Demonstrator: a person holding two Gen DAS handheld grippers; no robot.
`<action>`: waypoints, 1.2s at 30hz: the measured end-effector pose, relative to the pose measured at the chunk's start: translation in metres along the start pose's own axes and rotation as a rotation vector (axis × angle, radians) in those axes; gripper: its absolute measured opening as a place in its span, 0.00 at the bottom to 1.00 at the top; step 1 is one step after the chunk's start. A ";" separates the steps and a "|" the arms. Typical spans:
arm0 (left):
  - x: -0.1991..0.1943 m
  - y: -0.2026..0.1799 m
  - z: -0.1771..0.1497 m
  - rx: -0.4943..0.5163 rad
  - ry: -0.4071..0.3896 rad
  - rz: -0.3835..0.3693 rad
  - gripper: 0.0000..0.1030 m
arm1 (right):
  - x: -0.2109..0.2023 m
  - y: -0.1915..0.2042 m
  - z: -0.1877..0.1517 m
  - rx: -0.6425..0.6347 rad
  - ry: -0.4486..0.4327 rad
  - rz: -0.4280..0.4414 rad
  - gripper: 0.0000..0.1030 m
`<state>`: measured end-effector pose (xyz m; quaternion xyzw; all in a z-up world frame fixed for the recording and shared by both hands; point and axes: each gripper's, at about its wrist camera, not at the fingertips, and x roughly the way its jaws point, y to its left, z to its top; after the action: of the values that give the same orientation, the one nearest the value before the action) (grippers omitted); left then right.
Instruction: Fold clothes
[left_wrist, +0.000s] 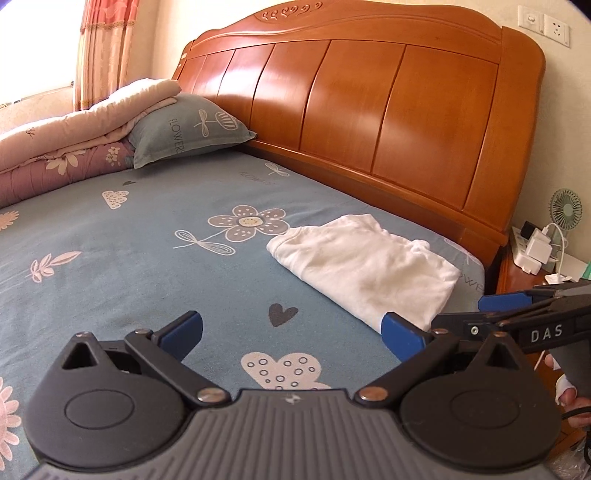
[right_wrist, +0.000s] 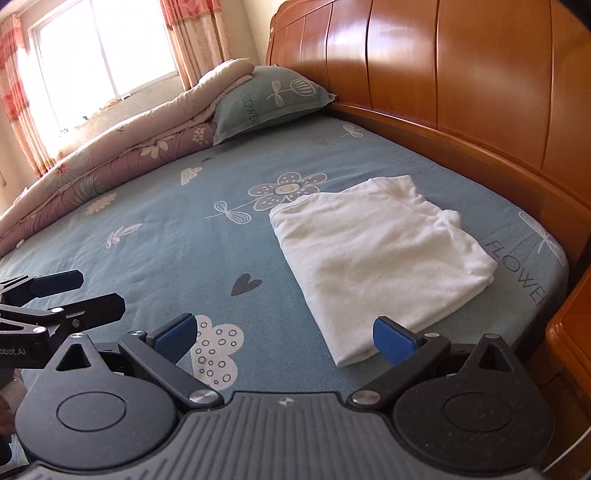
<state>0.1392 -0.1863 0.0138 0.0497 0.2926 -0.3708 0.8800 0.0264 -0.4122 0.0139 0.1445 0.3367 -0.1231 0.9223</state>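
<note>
A white garment lies folded into a neat rectangle on the blue flowered bed sheet, near the headboard side; it also shows in the right wrist view. My left gripper is open and empty, low over the sheet just left of the garment's near corner. My right gripper is open and empty, its right finger beside the garment's near edge. Each gripper shows in the other's view: the right one, the left one.
A wooden headboard runs along the far side. A blue pillow and a folded quilt lie at the far left by the window. A nightstand with chargers and a small fan stands right of the bed.
</note>
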 end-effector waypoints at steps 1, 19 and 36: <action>-0.003 -0.002 -0.001 -0.010 0.005 -0.033 0.99 | -0.004 0.002 -0.001 -0.010 0.010 -0.030 1.00; -0.012 -0.026 -0.027 -0.055 0.215 -0.030 0.99 | -0.063 0.022 -0.038 0.002 0.044 -0.135 1.00; -0.009 -0.032 -0.024 -0.041 0.220 -0.017 0.99 | -0.064 0.019 -0.034 0.003 0.041 -0.129 1.00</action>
<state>0.1012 -0.1965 0.0034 0.0696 0.3953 -0.3644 0.8403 -0.0348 -0.3745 0.0349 0.1266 0.3639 -0.1797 0.9051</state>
